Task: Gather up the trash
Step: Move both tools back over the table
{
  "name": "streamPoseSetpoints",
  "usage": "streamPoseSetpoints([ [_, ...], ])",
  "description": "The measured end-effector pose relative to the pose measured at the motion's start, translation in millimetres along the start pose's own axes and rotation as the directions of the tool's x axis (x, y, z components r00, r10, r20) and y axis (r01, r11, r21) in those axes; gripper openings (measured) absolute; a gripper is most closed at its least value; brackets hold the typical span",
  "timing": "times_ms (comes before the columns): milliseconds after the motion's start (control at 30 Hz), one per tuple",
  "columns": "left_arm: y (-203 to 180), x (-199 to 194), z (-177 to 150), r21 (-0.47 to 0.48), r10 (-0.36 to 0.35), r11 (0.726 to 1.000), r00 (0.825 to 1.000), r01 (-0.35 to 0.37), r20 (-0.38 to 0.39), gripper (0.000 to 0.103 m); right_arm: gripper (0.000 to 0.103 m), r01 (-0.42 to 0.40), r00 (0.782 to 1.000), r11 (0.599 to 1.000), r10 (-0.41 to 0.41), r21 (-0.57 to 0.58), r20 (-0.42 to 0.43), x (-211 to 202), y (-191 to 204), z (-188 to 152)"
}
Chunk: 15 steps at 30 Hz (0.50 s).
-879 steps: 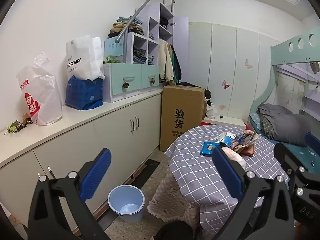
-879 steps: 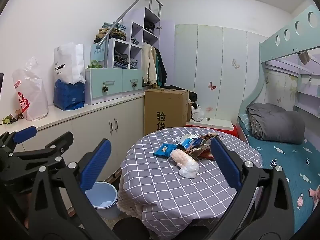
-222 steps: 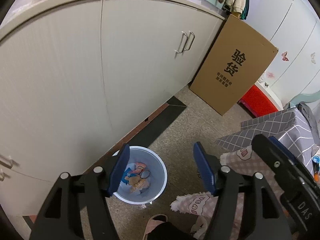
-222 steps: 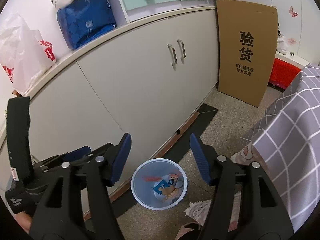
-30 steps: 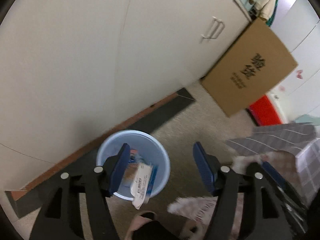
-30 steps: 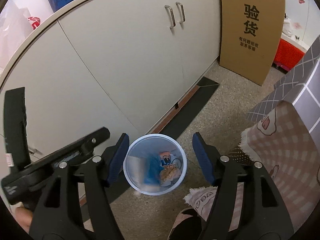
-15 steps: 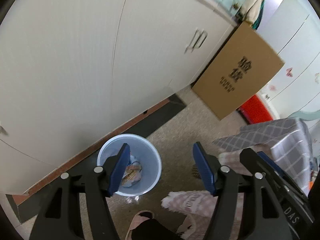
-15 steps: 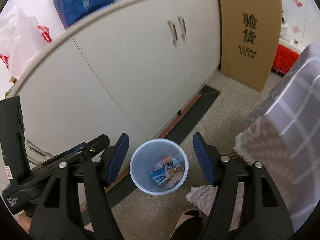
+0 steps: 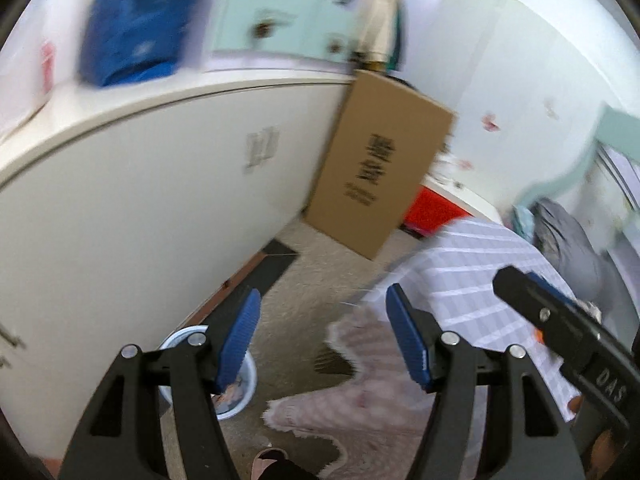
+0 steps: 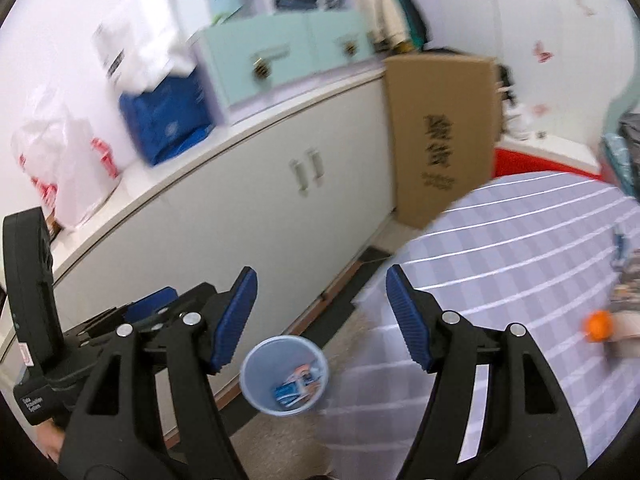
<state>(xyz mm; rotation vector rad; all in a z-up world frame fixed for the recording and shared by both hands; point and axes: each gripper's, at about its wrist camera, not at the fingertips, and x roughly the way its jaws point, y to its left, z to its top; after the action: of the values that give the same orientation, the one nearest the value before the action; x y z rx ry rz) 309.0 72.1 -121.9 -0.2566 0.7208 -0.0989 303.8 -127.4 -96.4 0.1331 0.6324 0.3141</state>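
Below, the bin (image 10: 284, 376) is seen on the floor against the cabinet (image 10: 240, 220), with wrappers (image 10: 298, 386) lying inside it. Both the left gripper (image 9: 322, 338) and the right gripper (image 10: 320, 320) are held with jaws wide apart and nothing between them. More trash (image 10: 618, 308) is left on the checked table (image 10: 520, 248), beside a box (image 10: 440, 136).

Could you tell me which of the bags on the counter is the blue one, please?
It is the blue bag in the middle, under the white paper bag; the white plastic bag with red print stands apart at the counter's near end.
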Motion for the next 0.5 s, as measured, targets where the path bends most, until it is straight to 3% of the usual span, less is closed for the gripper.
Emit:
streamPoseSetpoints([
  [200,-110.5,1.1,-11.2,0.166,-0.087,0.982,0.996,0.090,-0.023,0.064,0.067,0.119,0.989,0.990,-0.124,0.070,0.077,-62.2,-75.8,-4.0],
  [267,-146.9,4.0,-17.2,0.207,-0.129,0.969,0.991,0.136,-0.045,0.064,0.067,0.175,0.977,0.978,-0.187,0.113,0.100,-84.7,-106.1,-8.5],
  [500,-225.8,12.0,-41.4,0.334,-0.162,0.925,0.983,0.182,-0.087,0.064,0.077,0.323,0.920,0.914,-0.364,0.246,0.144,-146.2,-192.1,-31.3],
])
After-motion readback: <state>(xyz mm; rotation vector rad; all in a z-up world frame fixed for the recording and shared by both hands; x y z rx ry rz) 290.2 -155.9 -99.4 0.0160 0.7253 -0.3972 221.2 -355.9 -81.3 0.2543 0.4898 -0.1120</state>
